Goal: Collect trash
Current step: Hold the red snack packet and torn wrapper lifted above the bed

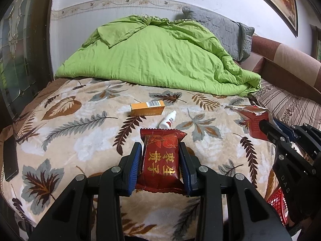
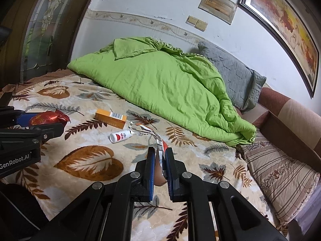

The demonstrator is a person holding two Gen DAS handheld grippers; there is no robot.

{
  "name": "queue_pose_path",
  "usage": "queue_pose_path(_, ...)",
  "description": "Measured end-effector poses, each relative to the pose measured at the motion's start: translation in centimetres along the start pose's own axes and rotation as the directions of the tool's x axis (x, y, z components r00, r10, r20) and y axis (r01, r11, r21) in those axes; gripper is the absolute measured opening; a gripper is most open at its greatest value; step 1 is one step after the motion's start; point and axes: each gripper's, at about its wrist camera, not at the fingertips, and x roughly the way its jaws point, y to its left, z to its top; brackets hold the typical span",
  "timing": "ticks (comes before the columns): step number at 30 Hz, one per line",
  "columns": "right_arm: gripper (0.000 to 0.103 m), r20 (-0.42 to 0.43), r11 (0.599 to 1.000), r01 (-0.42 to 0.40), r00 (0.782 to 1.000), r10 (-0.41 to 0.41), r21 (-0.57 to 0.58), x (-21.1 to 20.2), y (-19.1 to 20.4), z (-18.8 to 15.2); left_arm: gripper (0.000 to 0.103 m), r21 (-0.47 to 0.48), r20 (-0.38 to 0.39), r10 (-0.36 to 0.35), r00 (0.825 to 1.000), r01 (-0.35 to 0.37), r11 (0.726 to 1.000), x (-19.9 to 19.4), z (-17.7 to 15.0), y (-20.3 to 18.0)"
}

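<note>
The left gripper (image 1: 160, 150) has its blue-padded jaws pinching a dark red foil snack packet with gold lettering (image 1: 160, 160) by its two long sides, held above the leaf-patterned beige blanket (image 1: 70, 140) that covers the bed. To its right, the right gripper (image 2: 160, 152) has its jaws pressed almost together on a torn, flattened red and silver wrapper (image 2: 158, 140), whose ragged open end sticks out past the fingertips. At the near right edge of the left wrist view a red mesh basket (image 1: 277, 202) shows below the right gripper. Farther out on the blanket lie a small white squeeze bottle with a red label (image 1: 167, 120) and, just beyond it, an orange cardboard box with a barcode (image 1: 147, 108). Behind them a crumpled lime-green quilt (image 1: 156, 60) is heaped up, with a grey quilted pillow (image 1: 220, 30) against the far wall.
</note>
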Motion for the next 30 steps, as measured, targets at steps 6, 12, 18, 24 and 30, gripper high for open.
queue_pose_path(6, 0.011, 0.008, 1.0, 0.003, 1.0, -0.003, -0.005, -0.5, 0.2, 0.1, 0.035, -0.001, 0.012, -0.002, 1.0, 0.002, 1.0, -0.5, 0.0, 0.0)
queue_pose_path(12, 0.011, 0.018, 1.0, 0.006, 1.0, -0.006, -0.007, -1.0, 0.3, 0.3, 0.035, -0.002, 0.021, -0.002, 1.0, 0.002, 1.0, -1.1, 0.0, 0.0)
queue_pose_path(18, 0.011, 0.029, 1.0, 0.009, 1.0, -0.009, -0.007, -1.8, 0.3, 0.3, 0.035, -0.001, 0.031, -0.003, 1.0, 0.003, 1.0, -1.7, 0.0, 0.0)
queue_pose_path(24, 0.011, 0.027, 1.0, -0.013, 1.0, 0.013, 0.018, -2.4, -0.2, 0.2, 0.035, 0.006, 0.039, -0.005, 0.999, 0.005, 1.0, -2.3, 0.0, -0.4)
queue_pose_path(30, 0.011, -0.008, 0.988, -0.102, 0.995, 0.103, 0.117, -2.6, -2.0, -0.5, 0.035, 0.036, 0.051, 0.031, 0.998, -0.033, 0.999, -2.8, 0.0, -1.5)
